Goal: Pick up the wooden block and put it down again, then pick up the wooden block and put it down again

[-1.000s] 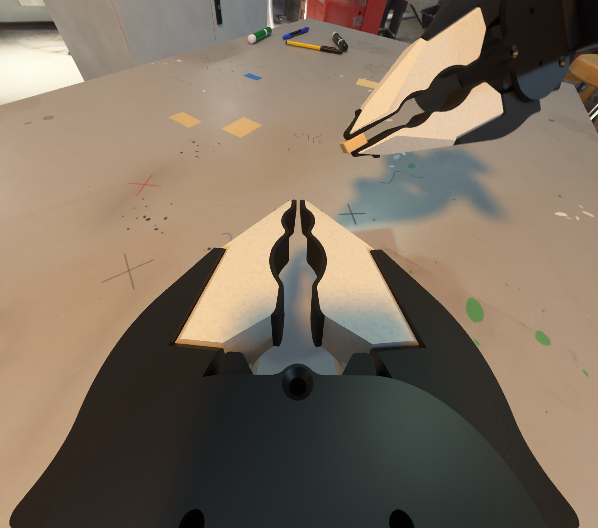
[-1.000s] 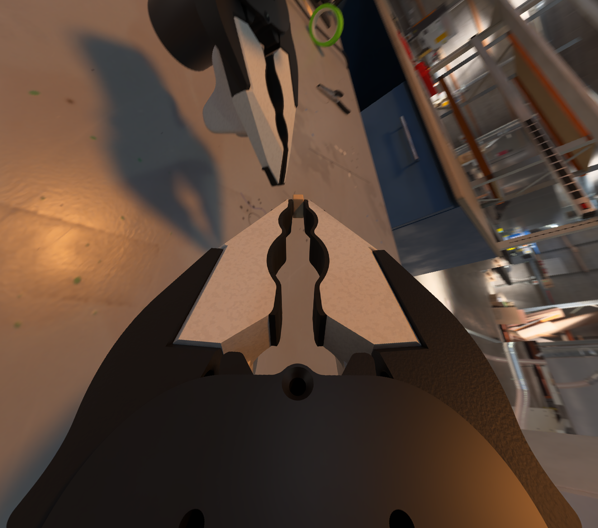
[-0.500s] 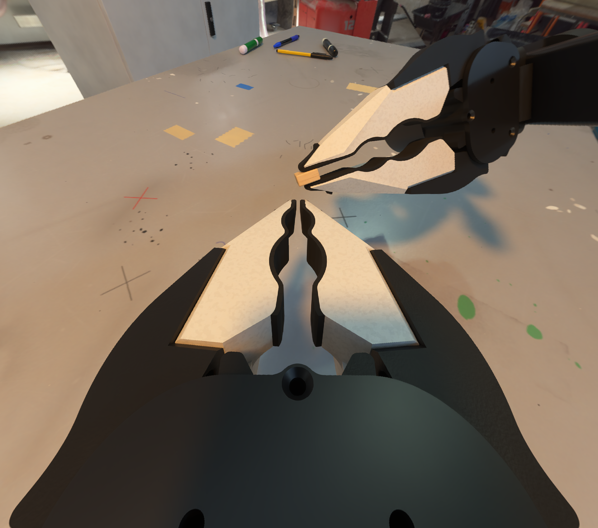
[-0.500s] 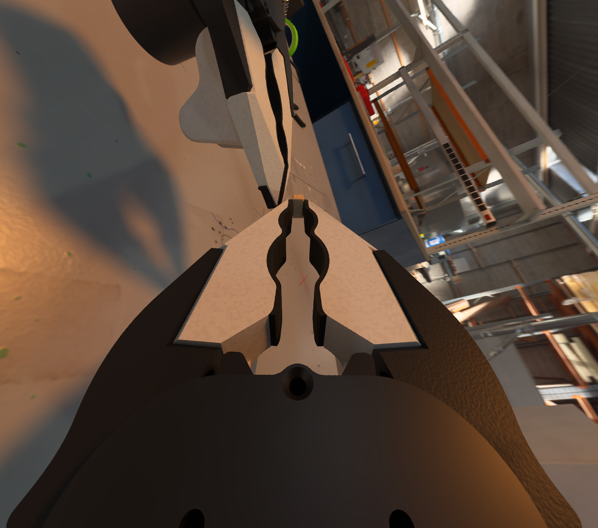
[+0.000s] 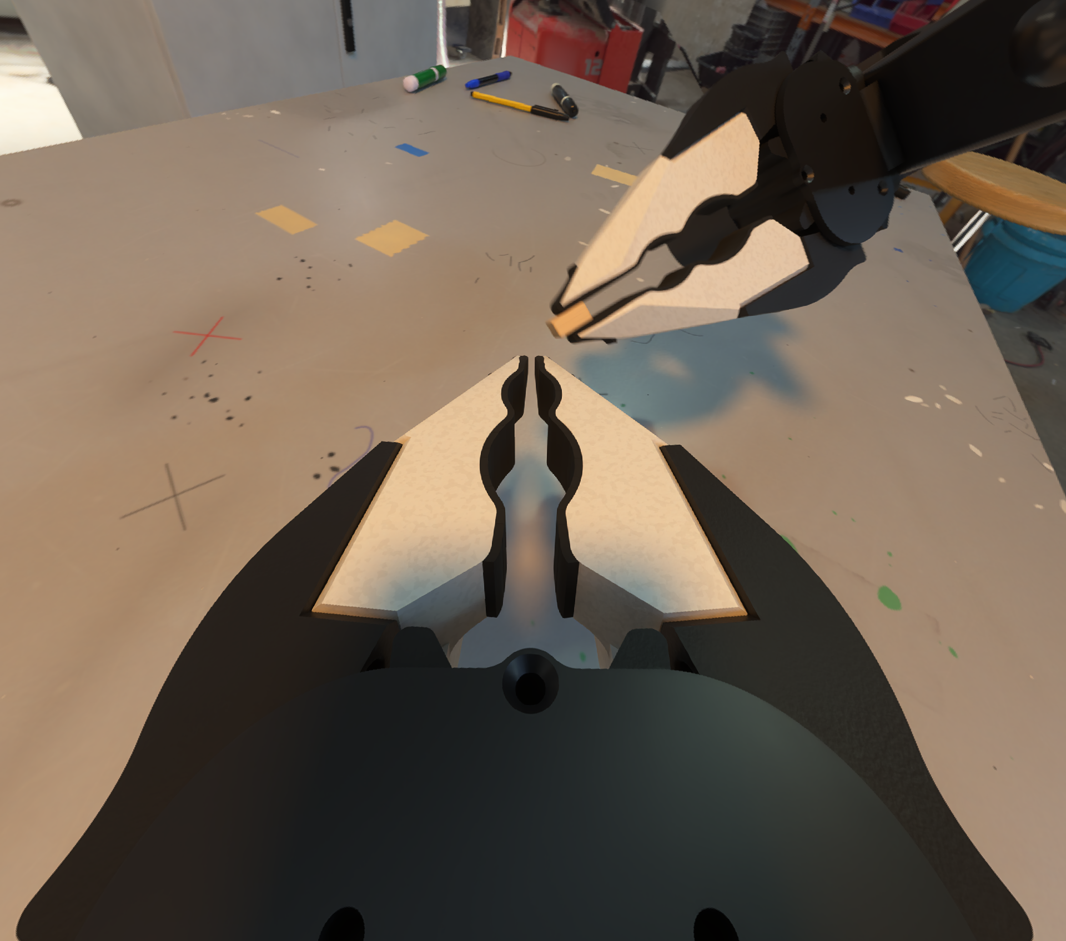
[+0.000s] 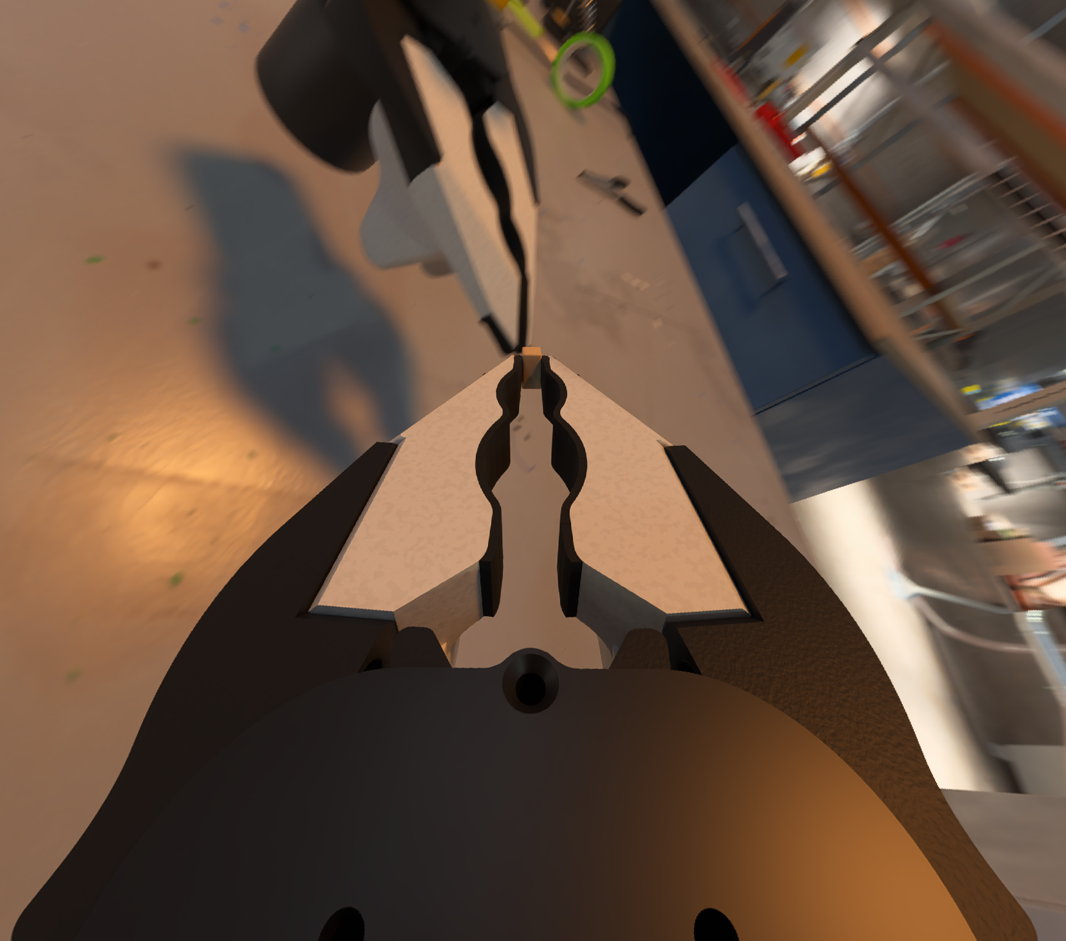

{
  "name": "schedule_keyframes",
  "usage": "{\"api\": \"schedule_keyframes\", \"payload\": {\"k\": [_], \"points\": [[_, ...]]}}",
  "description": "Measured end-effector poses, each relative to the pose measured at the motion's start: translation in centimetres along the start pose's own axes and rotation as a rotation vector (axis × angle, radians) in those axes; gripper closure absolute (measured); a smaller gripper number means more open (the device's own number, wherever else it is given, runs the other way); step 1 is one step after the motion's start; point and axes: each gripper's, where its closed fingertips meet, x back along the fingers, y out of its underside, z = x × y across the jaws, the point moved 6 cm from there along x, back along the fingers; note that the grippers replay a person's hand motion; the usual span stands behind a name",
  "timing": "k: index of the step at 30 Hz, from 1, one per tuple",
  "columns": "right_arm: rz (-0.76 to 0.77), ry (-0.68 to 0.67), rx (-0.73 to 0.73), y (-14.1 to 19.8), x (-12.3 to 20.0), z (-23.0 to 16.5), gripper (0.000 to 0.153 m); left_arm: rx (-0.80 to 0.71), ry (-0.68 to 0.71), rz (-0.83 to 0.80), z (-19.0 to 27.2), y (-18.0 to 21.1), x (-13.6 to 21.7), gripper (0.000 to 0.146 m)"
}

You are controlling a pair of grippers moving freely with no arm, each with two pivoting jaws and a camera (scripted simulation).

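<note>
A small wooden block [image 5: 570,320] is pinched between the tips of my right gripper [image 5: 568,322], which reaches in from the right and holds it just above the grey table [image 5: 288,313]. In the right wrist view the block [image 6: 530,364] sits at the tips of the right gripper [image 6: 530,365]. My left gripper [image 5: 530,362] is shut and empty, its tips just below and left of the block. In the right wrist view the left gripper [image 6: 516,342] points at the block from above.
Several markers [image 5: 519,97] lie at the table's far edge. Tape patches [image 5: 392,237] and drawn crosses [image 5: 206,335] mark the top. A wooden stool [image 5: 1003,186] and blue bin [image 5: 1015,267] stand past the right edge. A green tape ring [image 6: 581,70] lies farther off.
My right gripper, still holding the block, swung in toward the left gripper's tips, then tilted and drew back slightly to the right. The left gripper stayed shut.
</note>
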Motion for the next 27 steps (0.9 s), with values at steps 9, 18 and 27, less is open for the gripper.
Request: {"api": "schedule_keyframes", "payload": {"k": [9, 18, 27], "points": [[-0.373, -0.45, -0.126, 5.2, 2.5, -3.3, 0.147, -0.159, -0.12, -0.096, -0.3, 0.7, -0.1, 0.144], [-0.507, -0.596, -0.165, 6.5, 3.2, -4.7, 0.147, -0.156, -0.094, -0.092, 0.0, 0.8, -0.3, 0.144], [-0.493, -0.625, -0.242, 6.8, 3.4, -4.6, 0.125, -0.132, -0.035, -0.085, 0.6, 0.9, -0.5, 0.144]]}}
